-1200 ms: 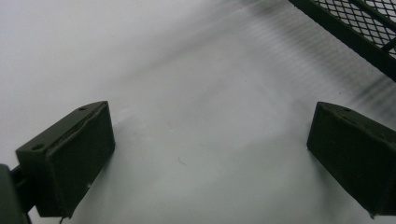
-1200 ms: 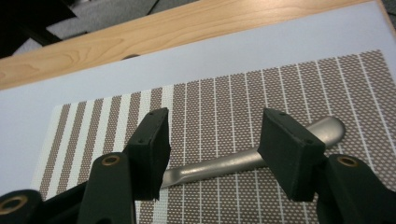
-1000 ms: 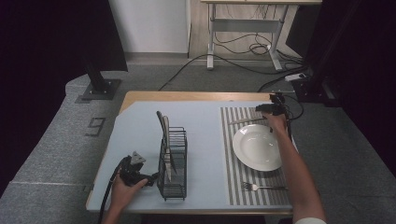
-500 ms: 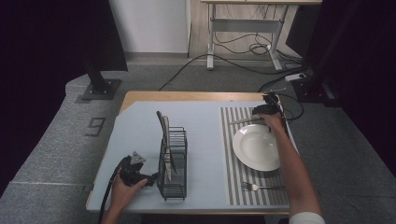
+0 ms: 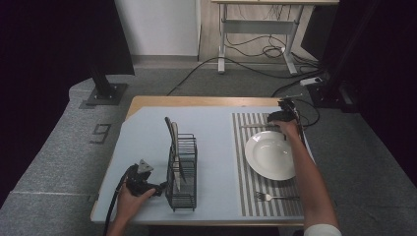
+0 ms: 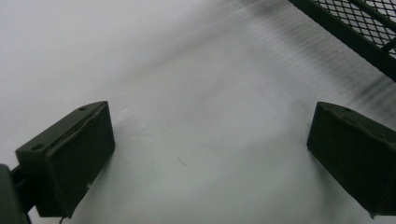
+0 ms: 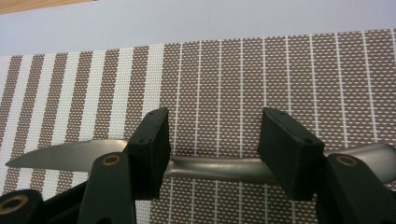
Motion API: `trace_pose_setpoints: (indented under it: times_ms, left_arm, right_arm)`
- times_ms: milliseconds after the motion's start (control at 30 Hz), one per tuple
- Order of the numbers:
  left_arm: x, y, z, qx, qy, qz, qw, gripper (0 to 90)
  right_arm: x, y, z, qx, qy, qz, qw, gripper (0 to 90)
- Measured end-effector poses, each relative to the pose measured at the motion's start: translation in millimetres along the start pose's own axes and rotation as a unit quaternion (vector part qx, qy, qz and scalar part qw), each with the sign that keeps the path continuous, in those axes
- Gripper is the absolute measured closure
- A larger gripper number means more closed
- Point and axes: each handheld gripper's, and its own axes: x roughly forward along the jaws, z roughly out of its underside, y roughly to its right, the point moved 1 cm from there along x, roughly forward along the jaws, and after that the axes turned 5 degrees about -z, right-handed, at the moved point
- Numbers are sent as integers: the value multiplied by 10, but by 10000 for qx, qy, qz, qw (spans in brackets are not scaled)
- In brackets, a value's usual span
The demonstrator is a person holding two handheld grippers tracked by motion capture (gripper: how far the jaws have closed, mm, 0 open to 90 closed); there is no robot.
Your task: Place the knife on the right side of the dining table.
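Right gripper (image 7: 212, 154): jaws stand apart, one on each side of the handle of a table knife (image 7: 215, 169), with a gap between each pad and the metal. Nothing is clamped. The knife lies flat on the striped placemat (image 7: 289, 74), blade pointing to the left of the right gripper view, handle end running off to the right behind the jaw.

In the high view the right gripper (image 5: 284, 117) sits at the far edge of the placemat (image 5: 246, 162), beyond the white plate (image 5: 272, 155). Compared with the high view a second ago, the hand has moved a little farther up the mat towards the table's far edge and the gripper has settled over the knife; the knife itself has not shifted in that time.

Left gripper (image 6: 210, 154): jaws wide apart, holding nothing, resting low over bare table surface. In the high view it (image 5: 147, 184) lies just beside the near end of the black wire rack (image 5: 181, 172), unchanged in place over the last second. A fork (image 5: 275, 197) lies on the near part of the placemat, untouched.

Assessment: the approach to the knife looks complete and the jaws are lined up across the handle. The grasp is not yet made; closing on the handle appears to be the next step
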Motion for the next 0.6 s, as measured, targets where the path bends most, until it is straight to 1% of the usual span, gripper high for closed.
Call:
trace_pose_setpoints:
  times_ms: [133,233,367,433,500,600]
  left_arm:
    - [0,0,0,-1,-1,1,10000,2]
    - [0,0,0,0,0,0,10000,2]
    - [0,0,0,1,-1,1,10000,2]
    - [0,0,0,0,-1,1,10000,2]
    - [0,0,0,0,-2,2,10000,2]
    - [0,-1,-1,-2,-2,0,10000,2]
  right_arm:
    - [-3,4,1,69,3,-25,10000,427]
    - [-9,15,5,130,18,-86,9999,423]
    - [-14,20,12,144,28,-110,9998,416]
    - [-15,21,21,162,87,-141,9997,417]
    - [-22,31,37,211,187,-235,9993,417]
    - [-65,26,66,215,323,-318,9987,416]
